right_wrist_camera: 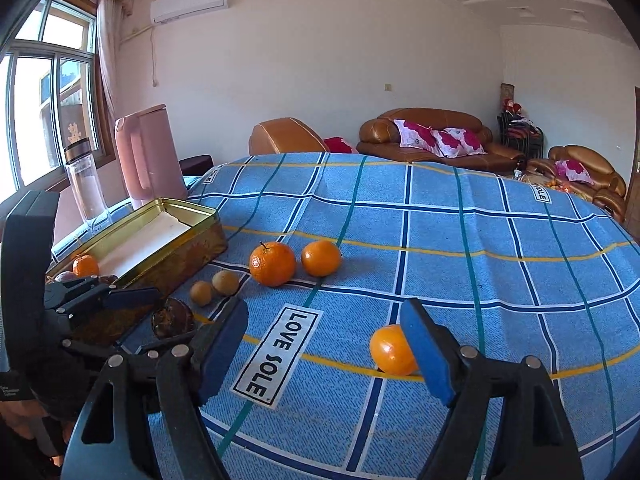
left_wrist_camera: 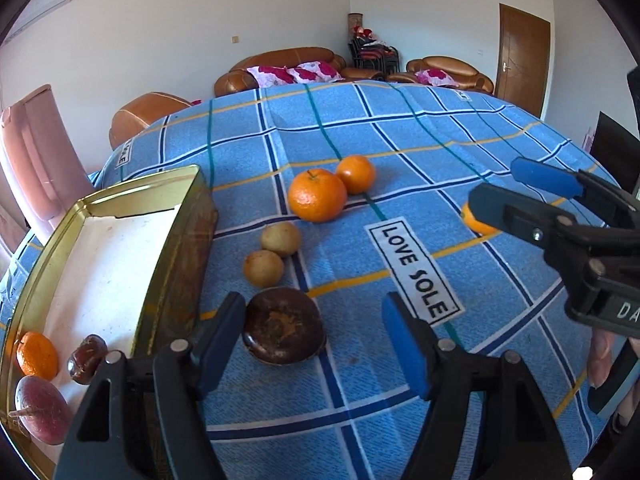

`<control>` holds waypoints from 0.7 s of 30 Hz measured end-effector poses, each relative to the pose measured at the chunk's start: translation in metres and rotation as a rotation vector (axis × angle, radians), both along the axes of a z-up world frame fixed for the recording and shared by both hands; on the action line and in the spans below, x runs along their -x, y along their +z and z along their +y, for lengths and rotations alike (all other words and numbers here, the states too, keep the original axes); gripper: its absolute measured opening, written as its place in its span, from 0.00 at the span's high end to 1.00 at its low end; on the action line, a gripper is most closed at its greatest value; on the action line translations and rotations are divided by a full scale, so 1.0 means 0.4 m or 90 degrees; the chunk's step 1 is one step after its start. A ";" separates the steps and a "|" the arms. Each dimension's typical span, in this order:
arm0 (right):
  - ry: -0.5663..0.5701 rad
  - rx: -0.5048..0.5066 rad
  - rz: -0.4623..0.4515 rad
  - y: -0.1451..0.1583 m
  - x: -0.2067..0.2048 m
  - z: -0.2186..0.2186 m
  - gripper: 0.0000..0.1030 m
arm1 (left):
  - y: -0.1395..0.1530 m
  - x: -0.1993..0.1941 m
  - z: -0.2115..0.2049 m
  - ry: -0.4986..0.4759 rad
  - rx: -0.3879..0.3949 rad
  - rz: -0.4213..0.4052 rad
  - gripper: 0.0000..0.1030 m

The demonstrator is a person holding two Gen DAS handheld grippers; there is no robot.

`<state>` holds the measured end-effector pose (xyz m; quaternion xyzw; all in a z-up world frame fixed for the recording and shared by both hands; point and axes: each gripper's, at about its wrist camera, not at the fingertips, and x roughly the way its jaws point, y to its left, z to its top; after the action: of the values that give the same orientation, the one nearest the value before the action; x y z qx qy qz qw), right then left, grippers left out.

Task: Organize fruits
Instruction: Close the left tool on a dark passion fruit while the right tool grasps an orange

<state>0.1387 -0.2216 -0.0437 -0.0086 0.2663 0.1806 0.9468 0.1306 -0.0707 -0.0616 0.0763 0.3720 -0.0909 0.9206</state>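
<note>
Fruit lies loose on the blue checked tablecloth (left_wrist_camera: 400, 148) covering the surface; two oranges touch each other at centre, the larger orange (left_wrist_camera: 317, 195) nearer and left, the smaller orange (left_wrist_camera: 355, 174) just behind it to the right; two small yellowish fruits (left_wrist_camera: 264, 267) sit side by side nearer the camera, close to the tin's right wall; a dark brown round fruit (left_wrist_camera: 283, 331) lies nearest, between the fingers of the left gripper (left_wrist_camera: 314, 344), untouched by either blue pad; those fingers stand released, nothing grasped.

A lone orange (right_wrist_camera: 393, 350) rests well to the right of the group, beside the "LOVE SOLE" label (right_wrist_camera: 276, 354); the right gripper (right_wrist_camera: 326, 352) straddles it loosely; the right-hand finger (right_wrist_camera: 426, 350) overlaps the orange's edge in the right wrist view, contact cannot be told; the left-hand finger is well apart from it; fingers released, spread wide.

Gold rectangular tin (left_wrist_camera: 192, 216) stands at the left of the cloth, white lining inside; at its near end lie one orange (left_wrist_camera: 37, 356), a dark brown fruit (left_wrist_camera: 87, 359) beside it, and a reddish-purple fruit (left_wrist_camera: 42, 410) with a stem nearest.

Far left beyond the tin: pink kettle (right_wrist_camera: 146, 152) and clear bottle (right_wrist_camera: 86, 184) by the window; brown leather sofas (right_wrist_camera: 436, 138) against the far wall.
</note>
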 end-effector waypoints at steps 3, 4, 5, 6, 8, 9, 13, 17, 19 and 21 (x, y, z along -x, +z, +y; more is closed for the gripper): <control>-0.002 -0.002 0.001 0.000 0.001 -0.002 0.22 | -0.003 -0.007 0.005 0.009 0.001 0.009 0.30; -0.003 -0.004 0.002 0.000 -0.001 -0.003 0.22 | -0.006 -0.014 0.016 0.016 0.011 0.019 0.30; -0.004 -0.006 0.004 0.000 -0.002 -0.005 0.22 | -0.012 -0.025 0.025 0.019 0.023 0.033 0.32; -0.005 -0.009 0.007 0.000 -0.004 -0.006 0.22 | -0.020 -0.036 0.033 0.021 0.035 0.051 0.37; -0.011 -0.013 0.015 -0.003 -0.010 -0.011 0.22 | -0.031 -0.049 0.038 0.019 0.048 0.073 0.39; -0.016 -0.014 0.020 -0.005 -0.014 -0.014 0.22 | -0.035 -0.051 0.038 0.019 0.051 0.080 0.42; -0.033 -0.022 0.049 -0.016 -0.034 -0.024 0.22 | -0.038 -0.052 0.040 0.020 0.058 0.084 0.56; -0.056 -0.035 0.083 -0.029 -0.055 -0.044 0.22 | -0.034 -0.048 0.047 0.021 0.069 0.077 0.57; -0.064 -0.038 0.105 -0.039 -0.067 -0.050 0.22 | -0.028 -0.043 0.051 0.024 0.072 0.069 0.57; -0.065 -0.036 0.131 -0.051 -0.082 -0.051 0.22 | -0.021 -0.041 0.050 0.021 0.073 0.057 0.59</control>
<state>0.1713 -0.2419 -0.0639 0.0502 0.3566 0.1394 0.9224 0.1470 -0.0507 -0.0699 0.0131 0.4082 -0.1000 0.9073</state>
